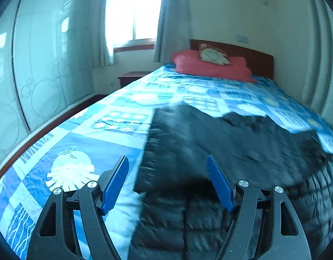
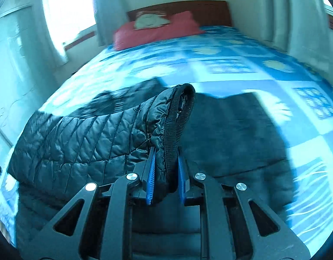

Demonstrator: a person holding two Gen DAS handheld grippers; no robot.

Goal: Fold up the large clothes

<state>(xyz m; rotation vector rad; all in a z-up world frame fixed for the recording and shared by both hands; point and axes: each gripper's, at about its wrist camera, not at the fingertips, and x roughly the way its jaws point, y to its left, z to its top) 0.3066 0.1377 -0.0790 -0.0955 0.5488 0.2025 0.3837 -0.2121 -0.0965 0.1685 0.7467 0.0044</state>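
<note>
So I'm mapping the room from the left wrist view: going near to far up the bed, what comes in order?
Left hand-held gripper, open → black puffer jacket → bare blue patterned bedspread → red pillow → wooden headboard.

Left gripper point(image 1: 168, 166): black plastic linkage arms with triangular cut-outs, round silver pivot screws at the joints, ribbed blue fingers point(image 1: 115, 186).

Right gripper point(image 2: 165, 169): same build, black arms, four silver screws showing, blue ridged pads point(image 2: 150, 181) on black backing plates.
</note>
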